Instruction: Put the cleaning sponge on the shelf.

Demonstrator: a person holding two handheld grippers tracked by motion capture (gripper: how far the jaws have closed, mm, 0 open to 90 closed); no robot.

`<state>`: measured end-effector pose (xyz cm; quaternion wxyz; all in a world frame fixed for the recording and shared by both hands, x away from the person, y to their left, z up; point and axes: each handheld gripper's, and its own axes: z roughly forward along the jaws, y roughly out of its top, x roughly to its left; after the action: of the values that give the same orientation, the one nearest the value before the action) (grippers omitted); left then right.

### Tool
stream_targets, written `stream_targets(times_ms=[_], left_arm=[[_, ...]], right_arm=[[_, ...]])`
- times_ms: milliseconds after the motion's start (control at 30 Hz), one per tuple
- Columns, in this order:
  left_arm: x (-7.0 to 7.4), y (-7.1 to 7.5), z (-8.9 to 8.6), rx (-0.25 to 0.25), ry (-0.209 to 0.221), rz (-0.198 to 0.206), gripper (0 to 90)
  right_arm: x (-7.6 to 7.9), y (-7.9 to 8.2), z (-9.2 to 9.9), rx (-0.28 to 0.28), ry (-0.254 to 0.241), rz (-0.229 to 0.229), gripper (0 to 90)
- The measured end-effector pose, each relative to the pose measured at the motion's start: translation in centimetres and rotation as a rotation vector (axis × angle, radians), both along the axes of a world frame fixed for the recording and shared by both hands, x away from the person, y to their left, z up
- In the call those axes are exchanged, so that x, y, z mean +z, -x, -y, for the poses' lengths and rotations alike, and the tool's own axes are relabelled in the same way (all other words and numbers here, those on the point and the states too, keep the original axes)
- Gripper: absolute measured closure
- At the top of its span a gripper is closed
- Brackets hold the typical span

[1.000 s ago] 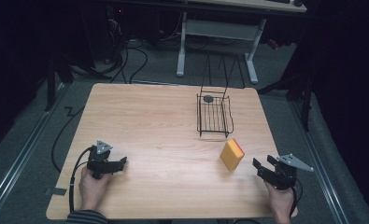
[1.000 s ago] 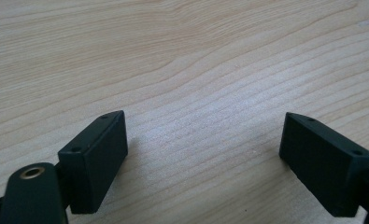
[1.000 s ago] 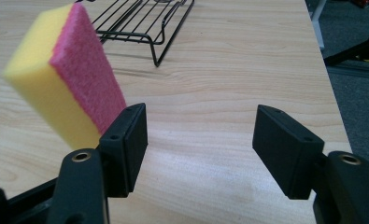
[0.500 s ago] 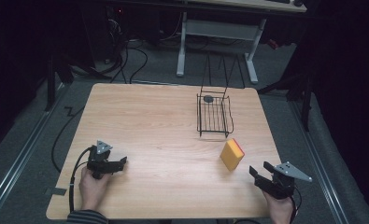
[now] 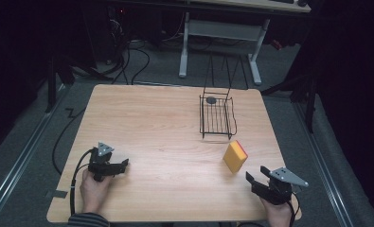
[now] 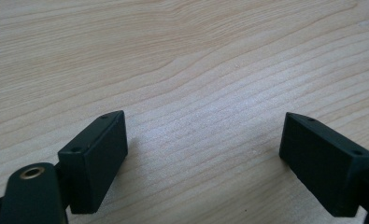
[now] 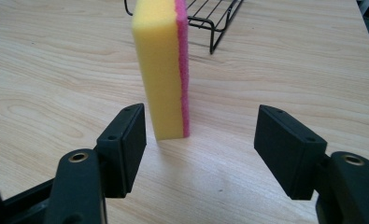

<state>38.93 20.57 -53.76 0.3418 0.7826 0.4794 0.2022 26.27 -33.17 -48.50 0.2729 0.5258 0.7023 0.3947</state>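
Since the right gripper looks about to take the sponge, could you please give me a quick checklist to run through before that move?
1. Right gripper jaws open, nothing between them: ok.
2. Sponge standing upright on its edge, ahead of the jaws: ok.
3. Sponge centred between the jaws: not ok, it sits nearer the left one.
4. Sponge clear of the wire basket: ok, they stand apart.
5. Left gripper out of the way, open over bare table: ok.
6. Sponge soft or firm: cannot tell.
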Motion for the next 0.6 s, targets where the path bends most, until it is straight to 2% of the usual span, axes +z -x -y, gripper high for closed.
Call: stream_targets(times_ms=[600], left_arm=[[0.0, 0.0, 0.0, 0.000, 0.000, 0.000, 15.8]], right_arm=[[0.5, -1.6, -2.0, 0.055, 0.023, 0.007, 34.0]])
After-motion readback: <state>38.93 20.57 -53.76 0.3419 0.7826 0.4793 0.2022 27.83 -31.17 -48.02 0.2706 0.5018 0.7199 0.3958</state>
